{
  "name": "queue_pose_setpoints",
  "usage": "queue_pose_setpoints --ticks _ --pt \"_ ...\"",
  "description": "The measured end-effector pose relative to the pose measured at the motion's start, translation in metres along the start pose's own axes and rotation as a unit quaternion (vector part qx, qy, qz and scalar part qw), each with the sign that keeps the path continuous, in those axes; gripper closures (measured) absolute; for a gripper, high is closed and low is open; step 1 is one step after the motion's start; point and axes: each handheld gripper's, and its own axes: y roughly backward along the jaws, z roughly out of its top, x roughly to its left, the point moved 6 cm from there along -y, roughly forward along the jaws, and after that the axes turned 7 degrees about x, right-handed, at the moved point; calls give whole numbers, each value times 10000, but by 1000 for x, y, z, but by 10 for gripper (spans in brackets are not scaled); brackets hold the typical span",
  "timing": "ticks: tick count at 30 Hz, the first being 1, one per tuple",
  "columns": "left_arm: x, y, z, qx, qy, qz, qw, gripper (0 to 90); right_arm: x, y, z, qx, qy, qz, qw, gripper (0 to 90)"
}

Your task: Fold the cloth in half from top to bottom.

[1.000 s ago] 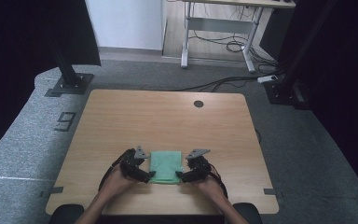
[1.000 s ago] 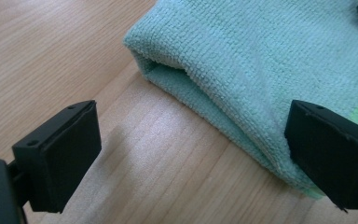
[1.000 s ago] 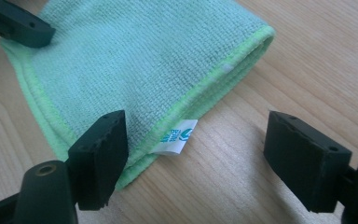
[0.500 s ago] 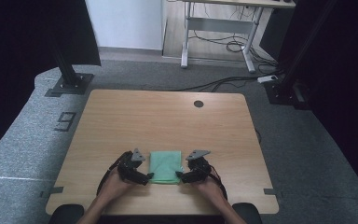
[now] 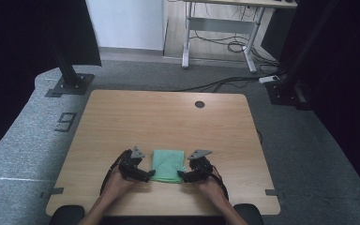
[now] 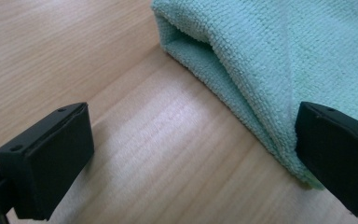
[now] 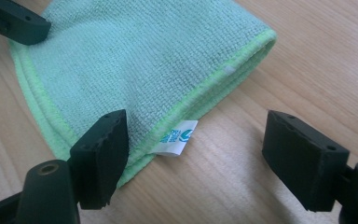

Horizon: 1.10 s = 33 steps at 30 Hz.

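Note:
A folded green cloth [image 5: 168,165] lies flat on the wooden table [image 5: 168,117], near its front edge. My left gripper [image 5: 146,176] is at the cloth's near left corner. It is open, one jaw over bare wood and the other over the cloth's [image 6: 279,60] folded edge. My right gripper [image 5: 183,177] is at the near right corner, also open. In the right gripper view its [image 7: 200,158] jaws straddle the cloth's [image 7: 140,60] stitched hem and a small white label [image 7: 177,137]. Neither gripper presses on the cloth.
The table has a round cable hole [image 5: 199,104] near its far edge. Around it is grey carpet, with black stand bases [image 5: 68,84] at the far left and far right. A desk frame with cables [image 5: 225,42] stands beyond.
The left gripper has shifted slightly beside the cloth's near left corner. The right gripper and the cloth have kept still.

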Motion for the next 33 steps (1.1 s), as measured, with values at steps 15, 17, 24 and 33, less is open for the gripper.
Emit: queue_pose_setpoints --ticks 15,17,24,33 --pt "18 -15 23 -59 136 168 9997 0 -26 -7 11 -59 -113 -115 9999 233" --pt "21 -18 27 -67 166 203 9996 0 -30 -9 14 -59 -158 -135 9998 235" --pt "30 -26 40 -81 239 332 9991 0 -50 -16 25 -75 -273 -232 9993 236" --pt "44 -36 56 -127 351 527 9979 0 -70 -25 38 -103 -449 -361 9983 237"
